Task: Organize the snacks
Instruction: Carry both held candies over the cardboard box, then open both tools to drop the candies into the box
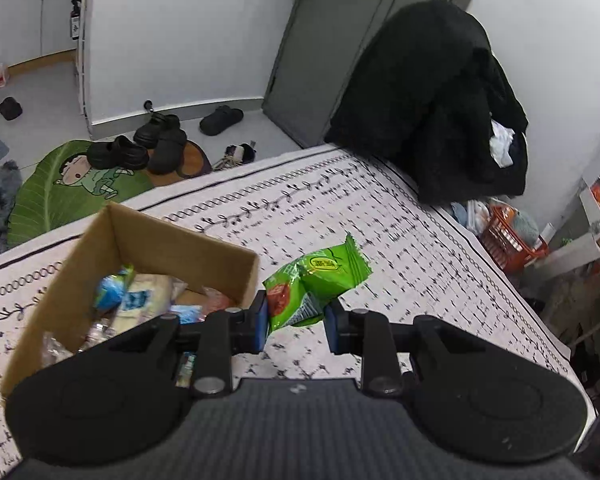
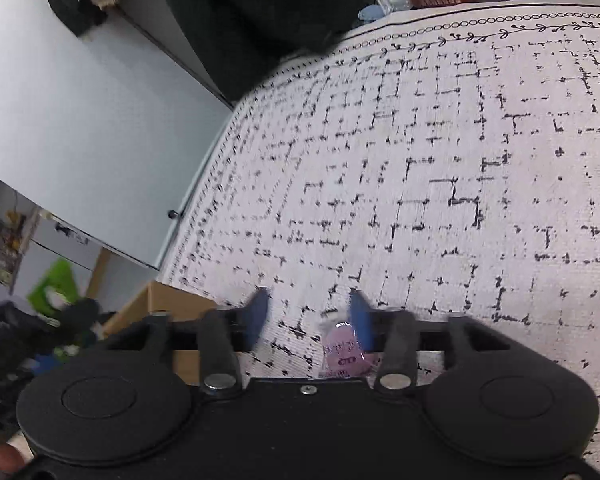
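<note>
Green snack packet [image 1: 314,286] clamped between left gripper [image 1: 296,320] pads

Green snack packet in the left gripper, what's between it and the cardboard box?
Only the gripper's left finger: the green snack packet sits just right of the cardboard box wall, per the left wrist view.

Patterned white tablecloth [image 1: 380,216] under a cardboard box [image 1: 100,240] and a pink packet [image 2: 342,354].

Left and right grippers, wrist views.
Left gripper [image 1: 296,314]: jaws closed partway, blue pads pinching a green snack packet [image 1: 314,286] held aloft. Right gripper [image 2: 309,320]: jaws parted, nothing clamped between the pads, angled downward.
</note>
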Available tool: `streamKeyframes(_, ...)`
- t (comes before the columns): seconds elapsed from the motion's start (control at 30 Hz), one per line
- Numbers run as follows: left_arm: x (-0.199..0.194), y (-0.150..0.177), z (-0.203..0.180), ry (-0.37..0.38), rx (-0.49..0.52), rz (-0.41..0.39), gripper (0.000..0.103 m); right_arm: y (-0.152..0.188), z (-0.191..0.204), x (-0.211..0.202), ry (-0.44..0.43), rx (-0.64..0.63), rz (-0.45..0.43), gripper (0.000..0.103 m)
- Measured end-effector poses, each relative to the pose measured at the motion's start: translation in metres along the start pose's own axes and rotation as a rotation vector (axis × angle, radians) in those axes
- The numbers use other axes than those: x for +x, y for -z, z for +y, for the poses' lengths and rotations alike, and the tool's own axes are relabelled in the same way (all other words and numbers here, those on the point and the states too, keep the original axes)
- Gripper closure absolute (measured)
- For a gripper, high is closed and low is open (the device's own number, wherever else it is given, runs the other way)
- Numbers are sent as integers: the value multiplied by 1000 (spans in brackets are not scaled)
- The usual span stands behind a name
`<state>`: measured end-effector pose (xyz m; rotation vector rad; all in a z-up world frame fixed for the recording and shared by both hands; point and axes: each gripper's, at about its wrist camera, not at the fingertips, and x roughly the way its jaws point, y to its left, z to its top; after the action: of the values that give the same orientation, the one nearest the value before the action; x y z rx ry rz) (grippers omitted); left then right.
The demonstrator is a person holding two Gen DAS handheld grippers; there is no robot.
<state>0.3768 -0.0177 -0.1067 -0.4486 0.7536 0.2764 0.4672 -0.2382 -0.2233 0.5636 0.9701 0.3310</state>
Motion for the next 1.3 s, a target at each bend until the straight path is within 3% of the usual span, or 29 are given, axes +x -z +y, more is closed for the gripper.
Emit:
streamKeyframes(0.07, -3, -4, 8, -8, -13, -9, 76, 4, 4, 6, 37, -31, 12, 52)
streamKeyframes(0.13, -4, -8, 16, -19, -25, -19, 76, 10, 7, 13, 73, -57, 26, 44)
streamKeyframes(0.23, -5, -12, 31, -37, -47, -24, 76, 18, 12, 22, 125, -101, 46, 39)
streamKeyframes(0.33, -6, -12, 46, -54, -68, -20, 76, 28, 16, 31, 166, -148, 65, 39)
streamKeyframes(0.37, -6, -11, 51, -58, -76, -16, 76, 31, 17, 33, 173, -161, 74, 41)
streamKeyframes(0.43, -5, -8, 60, -65, -93, -2, 76, 39, 18, 39, 192, -201, 89, 70)
streamKeyframes(0.47, -5, -6, 65, -70, -104, 6, 76, 40, 18, 43, 197, -217, 92, 70)
streamKeyframes(0.77, -10, 8, 94, -84, -159, 77, 74, 33, 32, 19, 146, -223, 10, 73)
streamKeyframes(1.07, -29, 7, 111, -99, -173, 81, 72, 38, 72, -9, 81, -308, -48, 73)
streamKeyframes(1.3, -39, 10, 125, -109, -179, 100, 59, 44, 102, -28, 20, -364, -92, 73)
